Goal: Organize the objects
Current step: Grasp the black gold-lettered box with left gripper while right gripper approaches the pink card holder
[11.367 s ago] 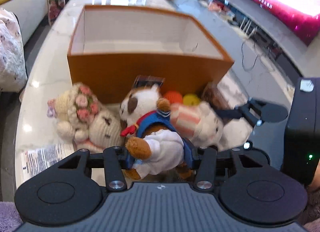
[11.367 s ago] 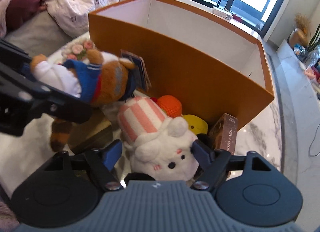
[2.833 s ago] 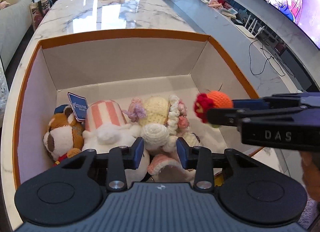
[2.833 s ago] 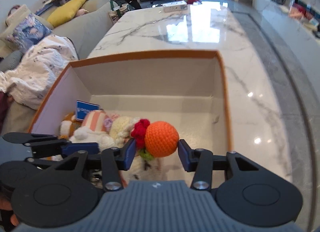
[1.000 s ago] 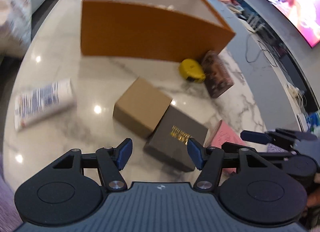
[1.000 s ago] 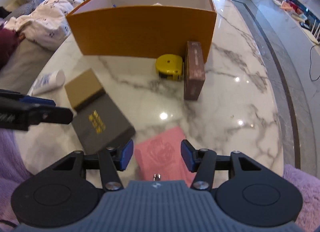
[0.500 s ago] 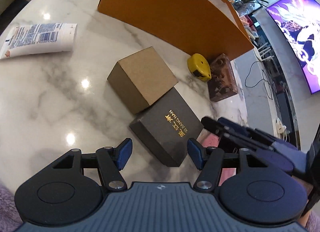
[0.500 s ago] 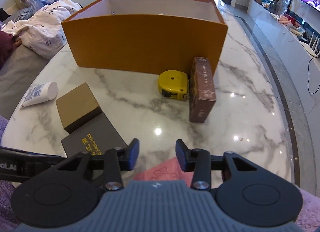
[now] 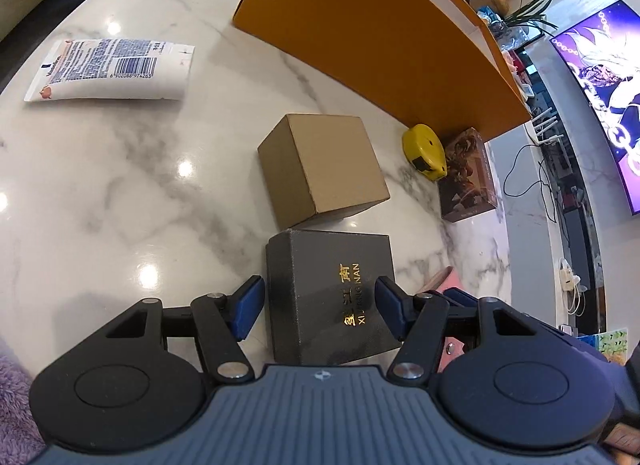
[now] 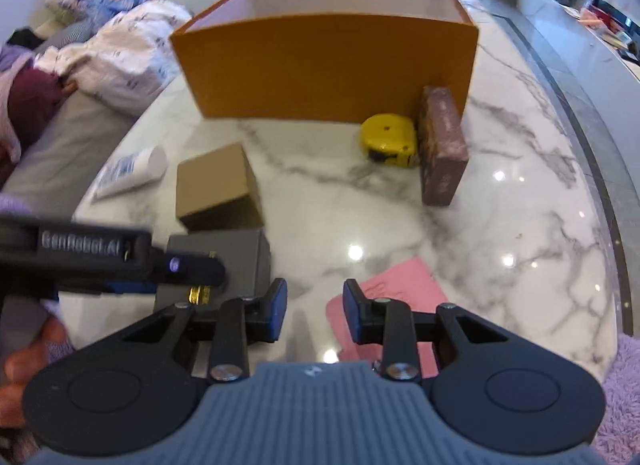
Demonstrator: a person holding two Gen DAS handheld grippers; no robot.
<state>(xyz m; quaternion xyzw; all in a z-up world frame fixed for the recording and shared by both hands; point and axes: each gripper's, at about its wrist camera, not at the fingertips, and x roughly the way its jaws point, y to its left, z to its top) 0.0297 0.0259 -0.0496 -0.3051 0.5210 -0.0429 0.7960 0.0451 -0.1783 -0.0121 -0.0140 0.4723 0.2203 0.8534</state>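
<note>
Angled steeply down over a white marble table (image 9: 100, 193), left gripper (image 9: 320, 307) set wide, blue pads either side of a dark grey gift box with gold lettering (image 9: 332, 297), box between the pads with gaps visible on both sides, not clamped. Just beyond the grey box, touching or nearly so, a plain brown cardboard box (image 9: 324, 169). Farther back, a yellow tape measure (image 9: 426, 153) beside a brown patterned card box (image 9: 466, 175), both close against the wall of a large open orange storage box (image 9: 380, 53). Off to the left, well apart, a white lotion tube (image 9: 108, 69) lying flat. Right gripper (image 10: 315, 315) also tilted down, low at the table's near edge, jaws narrowing with bare marble between them, gripping nothing; right pad at the edge of a flat pink pouch (image 10: 400, 285). Left gripper's dark body crossing the right camera's view from the left, a hand (image 10: 28, 349) behind it, blurred.
</note>
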